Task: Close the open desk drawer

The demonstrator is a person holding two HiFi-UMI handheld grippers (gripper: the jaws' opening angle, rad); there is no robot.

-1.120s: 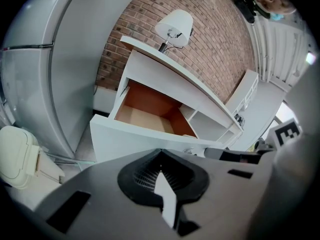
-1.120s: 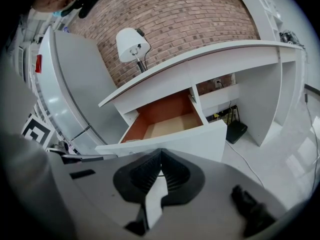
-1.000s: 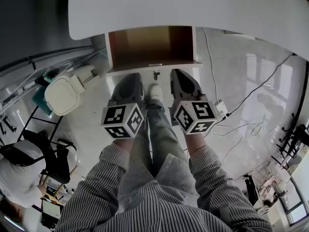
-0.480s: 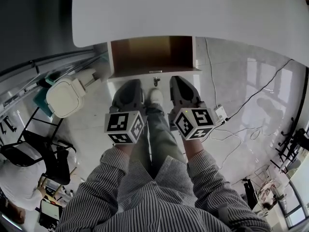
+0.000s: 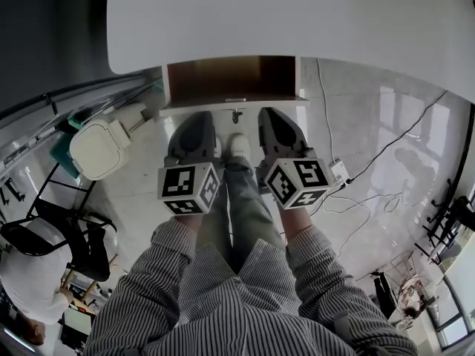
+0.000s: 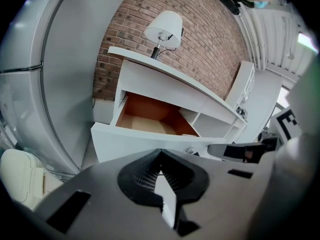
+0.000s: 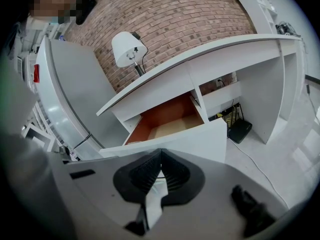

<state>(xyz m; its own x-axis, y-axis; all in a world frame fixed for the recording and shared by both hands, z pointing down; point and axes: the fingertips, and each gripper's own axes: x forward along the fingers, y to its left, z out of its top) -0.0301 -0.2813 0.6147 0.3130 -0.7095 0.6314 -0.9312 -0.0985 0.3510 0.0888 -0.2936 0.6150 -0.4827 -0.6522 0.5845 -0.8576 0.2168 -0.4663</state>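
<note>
Drawer (image 5: 230, 76) sits further in, left gripper (image 5: 196, 117) and right gripper (image 5: 274, 114) closer.

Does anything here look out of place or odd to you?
Only the drawer: it sticks out of the white desk, open, and the part of its inside that shows is bare. The left gripper and right gripper are both shut, pointing at its front. Nothing looks spilled or broken.

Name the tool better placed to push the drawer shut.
Right, barely: left tool and right tool, both shut, flank the middle of the white drawer front; the right tip looks further forward.
</note>
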